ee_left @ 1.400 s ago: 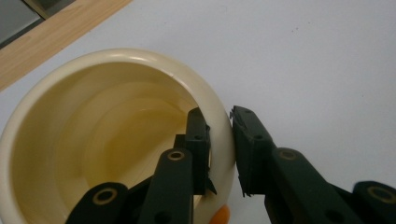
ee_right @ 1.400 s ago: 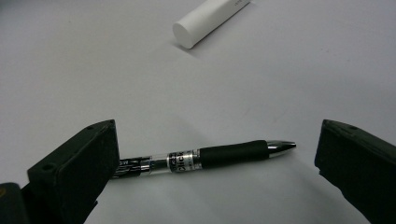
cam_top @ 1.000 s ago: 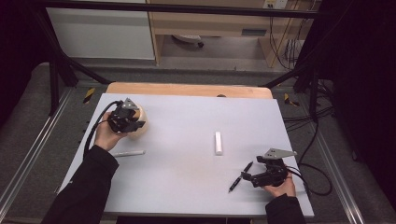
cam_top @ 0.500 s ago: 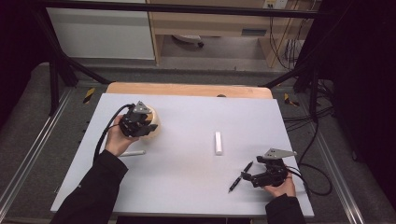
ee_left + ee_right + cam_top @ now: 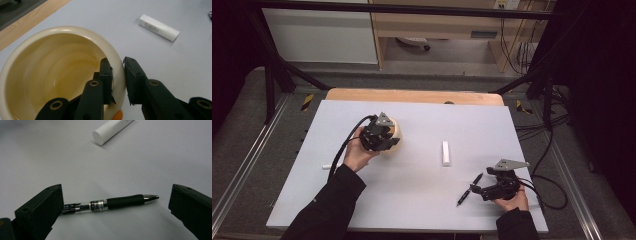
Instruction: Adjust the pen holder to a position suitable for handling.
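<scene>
A cream cup sits left of the table's middle, with my left gripper on its near rim. In the left gripper view, one jaw is inside the cup and the other outside, so the left gripper is shut on the wall. A black pen lies near the front right. My right gripper is just beside it. In the right gripper view, the pen lies flat on the table between the wide-open jaws of the right gripper, touching neither pad clearly.
A white oblong stick lies in the middle of the grey table; it appears in both gripper views. A thin white stick pokes out beside the left forearm. A wooden strip runs along the far edge.
My left gripper has carried the cream cup to the right and slightly nearer, toward the table's middle. The right gripper and the pen have stayed put.
</scene>
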Tool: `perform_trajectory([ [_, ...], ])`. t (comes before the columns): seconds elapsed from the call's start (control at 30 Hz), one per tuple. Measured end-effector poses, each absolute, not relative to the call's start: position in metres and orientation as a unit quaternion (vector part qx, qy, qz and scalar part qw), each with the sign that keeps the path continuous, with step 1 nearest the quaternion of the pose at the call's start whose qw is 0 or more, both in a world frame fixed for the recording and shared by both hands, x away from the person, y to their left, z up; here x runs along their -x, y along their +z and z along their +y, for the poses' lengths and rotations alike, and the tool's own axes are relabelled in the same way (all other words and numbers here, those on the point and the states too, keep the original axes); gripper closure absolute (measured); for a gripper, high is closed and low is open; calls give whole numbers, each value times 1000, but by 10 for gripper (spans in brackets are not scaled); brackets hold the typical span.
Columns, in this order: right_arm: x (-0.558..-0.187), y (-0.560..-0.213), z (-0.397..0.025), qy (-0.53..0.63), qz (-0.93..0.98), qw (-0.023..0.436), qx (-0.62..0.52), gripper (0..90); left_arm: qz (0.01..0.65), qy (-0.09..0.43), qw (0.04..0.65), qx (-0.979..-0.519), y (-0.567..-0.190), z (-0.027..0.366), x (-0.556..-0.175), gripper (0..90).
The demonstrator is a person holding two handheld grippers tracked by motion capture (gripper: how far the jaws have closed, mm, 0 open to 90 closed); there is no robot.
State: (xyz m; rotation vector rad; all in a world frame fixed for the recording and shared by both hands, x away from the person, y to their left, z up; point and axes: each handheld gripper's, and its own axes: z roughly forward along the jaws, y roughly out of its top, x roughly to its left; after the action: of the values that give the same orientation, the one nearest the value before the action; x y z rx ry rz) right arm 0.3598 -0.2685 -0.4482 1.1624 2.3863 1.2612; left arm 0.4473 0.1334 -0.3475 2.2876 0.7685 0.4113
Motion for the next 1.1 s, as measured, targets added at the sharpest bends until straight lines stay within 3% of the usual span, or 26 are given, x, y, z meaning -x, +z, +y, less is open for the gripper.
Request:
perform_trajectory([
  [0.6,-360,-448,-269,427,808,103,-392,6,285,140,328,-890,-356,84,-451,756],
  [1.1,-360,-448,-269,428,808,101,-391,6,306,129,326,-885,-368,72,-463,754],
])
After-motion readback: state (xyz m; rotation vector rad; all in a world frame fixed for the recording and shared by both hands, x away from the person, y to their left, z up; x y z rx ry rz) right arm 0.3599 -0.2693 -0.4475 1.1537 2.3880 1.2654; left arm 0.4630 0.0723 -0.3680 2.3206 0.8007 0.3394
